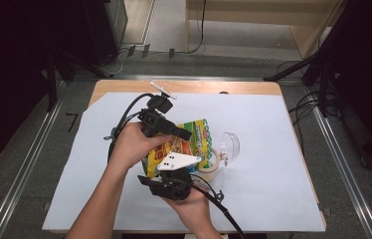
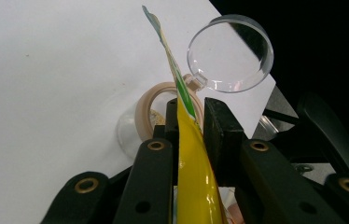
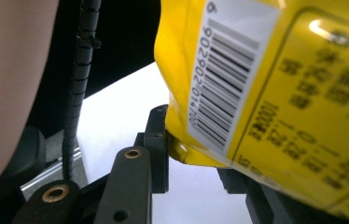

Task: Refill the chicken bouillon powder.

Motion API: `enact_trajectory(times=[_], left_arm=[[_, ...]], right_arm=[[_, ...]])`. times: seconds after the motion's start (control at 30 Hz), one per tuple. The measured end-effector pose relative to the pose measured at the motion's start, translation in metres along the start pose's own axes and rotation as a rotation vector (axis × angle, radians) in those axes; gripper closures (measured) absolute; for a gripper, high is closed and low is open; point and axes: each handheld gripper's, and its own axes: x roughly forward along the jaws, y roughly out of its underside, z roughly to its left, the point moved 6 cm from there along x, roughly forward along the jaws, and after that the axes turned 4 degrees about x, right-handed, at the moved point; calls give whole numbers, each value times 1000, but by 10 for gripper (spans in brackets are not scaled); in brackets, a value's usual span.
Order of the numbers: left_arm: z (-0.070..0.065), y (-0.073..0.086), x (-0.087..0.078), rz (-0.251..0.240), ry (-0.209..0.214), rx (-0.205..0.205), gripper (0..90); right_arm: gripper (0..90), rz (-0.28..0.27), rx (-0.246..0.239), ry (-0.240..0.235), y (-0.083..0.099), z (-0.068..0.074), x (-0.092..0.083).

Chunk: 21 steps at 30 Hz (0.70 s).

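Snack bag (image 1: 184, 144) between hand-held grippers, tape roll (image 1: 213, 162) right, magnifier (image 1: 229, 144) beyond

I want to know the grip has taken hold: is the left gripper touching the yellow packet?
Touching. In the left gripper view, the left gripper has both jaws pressed on the thin edge of the yellow packet, with no gap on either side.

Wooden worktop (image 1: 124, 87), light-coloured, bare strip showing along far edge. White sheet (image 1: 268, 164) spread over nearly whole top, near-left corner cut at slant. Roll of beige tape (image 1: 213, 164) flat on sheet near centre. Clear round lid-like piece (image 1: 230, 144) just beside tape, on far-right side, standing tilted. Small white stick-like item (image 1: 163, 90) at far edge.
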Motion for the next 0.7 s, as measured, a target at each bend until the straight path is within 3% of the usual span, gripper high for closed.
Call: enact_trajectory(times=[0.23,0.4,0.7], left_arm=[[3,0,-3,-2,6,-9,804],[2,0,0,2,6,-11,816],[2,0,-1,-4,-3,-9,808]], right_arm=[[706,-24,5,-15,-2,1,-1],[711,-3,0,11,1,1,2],[713,-17,-1,7,1,0,1]])
